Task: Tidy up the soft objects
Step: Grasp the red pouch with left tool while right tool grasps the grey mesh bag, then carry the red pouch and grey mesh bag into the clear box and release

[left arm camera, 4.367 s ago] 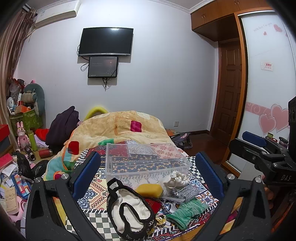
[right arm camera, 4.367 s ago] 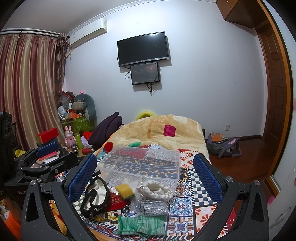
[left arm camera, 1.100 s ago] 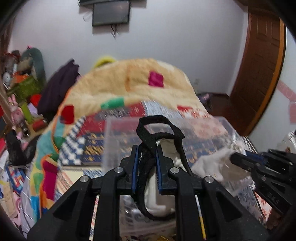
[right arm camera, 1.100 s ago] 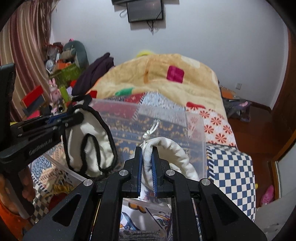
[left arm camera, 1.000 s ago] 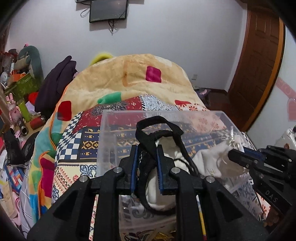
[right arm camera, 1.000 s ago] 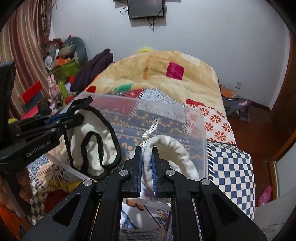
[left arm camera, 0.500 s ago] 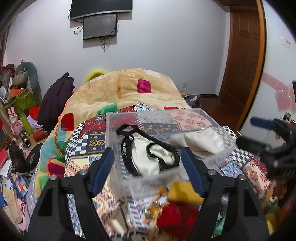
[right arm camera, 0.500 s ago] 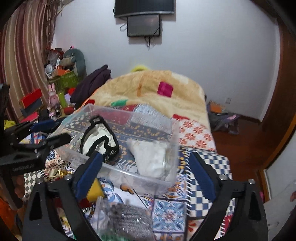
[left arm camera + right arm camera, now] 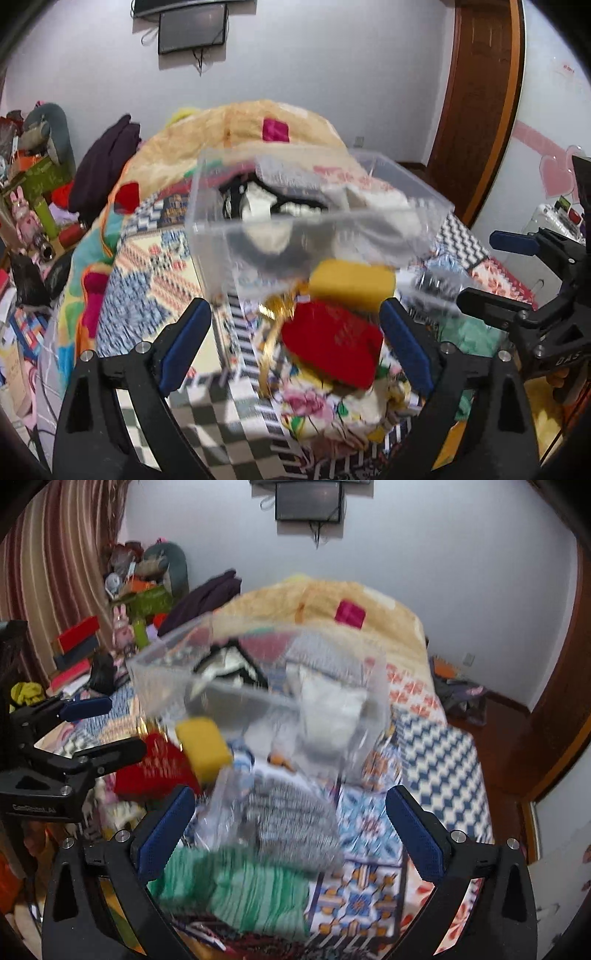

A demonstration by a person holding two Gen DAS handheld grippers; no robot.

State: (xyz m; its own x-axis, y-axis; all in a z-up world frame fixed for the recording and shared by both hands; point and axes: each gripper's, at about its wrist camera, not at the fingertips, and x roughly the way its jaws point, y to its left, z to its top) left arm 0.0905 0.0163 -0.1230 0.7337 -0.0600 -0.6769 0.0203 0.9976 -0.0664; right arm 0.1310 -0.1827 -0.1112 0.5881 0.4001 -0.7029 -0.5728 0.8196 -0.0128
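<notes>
Both grippers gape wide, nothing held: left gripper point(image 9: 295, 339) over the red pouch point(image 9: 332, 347) and yellow sponge point(image 9: 351, 282), right gripper point(image 9: 290, 821) over the grey cloth point(image 9: 291, 823) and green cloth point(image 9: 240, 893). White items lie inside the bin point(image 9: 295, 221).

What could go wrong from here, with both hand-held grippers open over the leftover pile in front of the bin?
1. The red pouch, gold cord and yellow sponge lie touching between the left hand-held gripper's open fingers, so a close might grab several or snag the cord.
2. The grey item in clear wrap overlaps the green cloth below the right hand-held gripper; slippery wrap may slip.
3. Both views are blurred, so aim may be off near the clear bin.
</notes>
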